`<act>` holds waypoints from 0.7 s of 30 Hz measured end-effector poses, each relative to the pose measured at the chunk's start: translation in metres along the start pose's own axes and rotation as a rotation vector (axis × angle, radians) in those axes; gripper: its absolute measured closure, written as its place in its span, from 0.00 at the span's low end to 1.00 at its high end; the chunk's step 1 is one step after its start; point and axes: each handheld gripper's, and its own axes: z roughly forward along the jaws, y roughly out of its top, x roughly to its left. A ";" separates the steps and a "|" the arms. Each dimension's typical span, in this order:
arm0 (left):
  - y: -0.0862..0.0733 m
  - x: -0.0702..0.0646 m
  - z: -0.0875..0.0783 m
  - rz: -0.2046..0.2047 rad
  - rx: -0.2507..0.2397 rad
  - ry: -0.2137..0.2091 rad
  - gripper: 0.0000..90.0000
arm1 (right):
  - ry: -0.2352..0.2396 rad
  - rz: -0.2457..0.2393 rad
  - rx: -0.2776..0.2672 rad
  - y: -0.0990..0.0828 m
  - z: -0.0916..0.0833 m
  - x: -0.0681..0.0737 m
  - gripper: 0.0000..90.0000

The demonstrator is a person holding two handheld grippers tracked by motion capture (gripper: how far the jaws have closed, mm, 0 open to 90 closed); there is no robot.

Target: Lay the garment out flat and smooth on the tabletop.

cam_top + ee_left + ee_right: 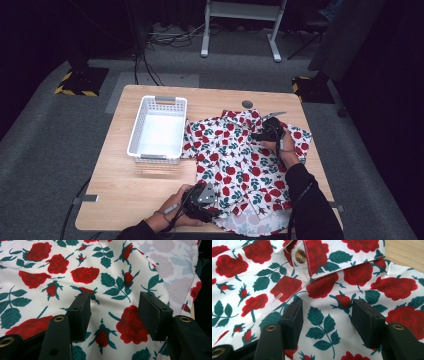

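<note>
Rose shirt [235, 165] spread flat on the table [125, 195], right of the white basket [157, 127]

Left gripper [216, 212] at its hem, right gripper [256, 135] near the collar button [300, 256], both with jaws apart, grasping nothing.

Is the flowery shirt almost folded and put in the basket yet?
Not yet. Done: the white shirt with red roses lies spread on the wooden table. In hand: the left tongs are over its near hem and the right tongs just below the buttoned collar, both open with cloth between the jaws but not pinched. Left: all the folding; the white plastic basket is empty.
</note>
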 end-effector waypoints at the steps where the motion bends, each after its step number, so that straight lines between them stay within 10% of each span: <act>1: 0.000 0.000 0.000 -0.001 0.000 0.000 0.48 | 0.003 -0.006 0.001 0.001 0.001 0.002 0.48; 9: -0.001 0.001 -0.001 -0.002 -0.004 -0.006 0.46 | -0.021 -0.059 -0.004 0.001 -0.010 -0.001 0.43; 21: -0.007 0.003 -0.001 0.008 -0.042 -0.009 0.45 | -0.183 0.053 -0.050 -0.031 -0.061 -0.070 0.42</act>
